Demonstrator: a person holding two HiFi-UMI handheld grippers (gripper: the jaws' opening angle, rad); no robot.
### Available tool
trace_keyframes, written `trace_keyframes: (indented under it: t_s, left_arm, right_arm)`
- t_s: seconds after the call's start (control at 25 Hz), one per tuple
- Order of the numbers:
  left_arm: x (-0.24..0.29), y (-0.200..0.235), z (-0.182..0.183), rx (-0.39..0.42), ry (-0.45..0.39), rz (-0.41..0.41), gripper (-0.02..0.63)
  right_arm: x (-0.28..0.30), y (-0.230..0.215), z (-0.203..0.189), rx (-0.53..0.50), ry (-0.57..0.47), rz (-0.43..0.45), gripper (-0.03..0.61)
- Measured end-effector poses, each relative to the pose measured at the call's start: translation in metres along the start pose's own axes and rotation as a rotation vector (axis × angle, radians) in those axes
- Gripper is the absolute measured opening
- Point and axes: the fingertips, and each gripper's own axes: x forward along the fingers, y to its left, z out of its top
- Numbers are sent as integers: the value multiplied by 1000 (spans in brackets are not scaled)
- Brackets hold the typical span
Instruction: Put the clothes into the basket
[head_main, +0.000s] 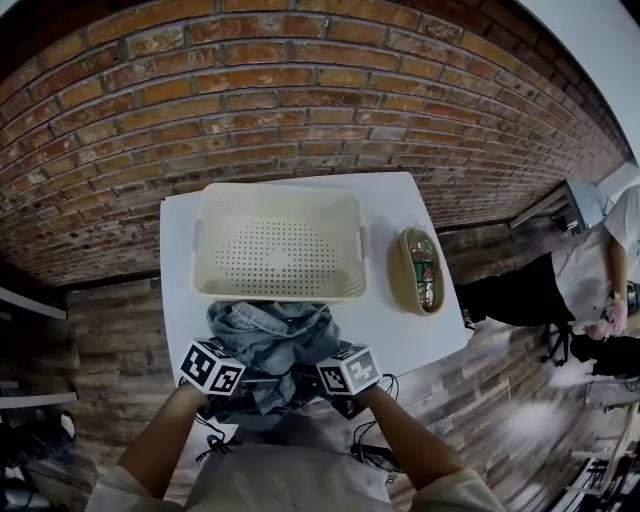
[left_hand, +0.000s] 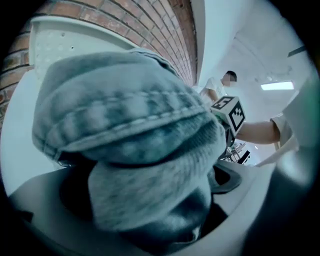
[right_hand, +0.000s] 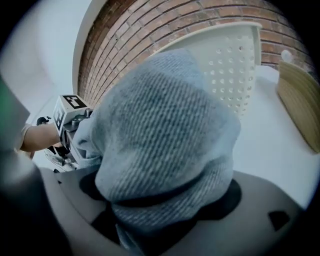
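- clamping left gripper (head_main: 243, 382) and right gripper (head_main: 316, 386) jaws onto the bunched jeans (head_main: 268, 340) at the tabletop's (head_main: 405, 335) 6 o'clock edge
- leaving the basket (head_main: 280, 190) at 12 o'clock empty, so basically just getting started

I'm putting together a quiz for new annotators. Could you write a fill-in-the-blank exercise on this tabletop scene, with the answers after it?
1. The perforated cream basket is ____ inside.
2. The bunched garment at the near edge of the table is made of ____.
3. The tan oval tray right of the basket holds a ____.
4. The wall behind the table is built of ____.
Missing words: empty; denim; bottle; brick.
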Motion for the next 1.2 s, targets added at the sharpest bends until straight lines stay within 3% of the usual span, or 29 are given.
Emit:
trace_keyframes:
  t_s: [0.44, 0.84, 1.2]
  left_arm:
    - [0, -25, 8, 26, -70, -70, 585]
    - [-31, -79, 15, 144, -108, -31, 574]
    - [-92, -123, 45, 256, -253, 36, 574]
  right_arm:
    - [-6, 28, 5, -77, -19, 57, 370]
    - [-54, 64, 3, -142, -98, 34, 348]
    - [-113, 109, 43, -312, -198, -39, 347]
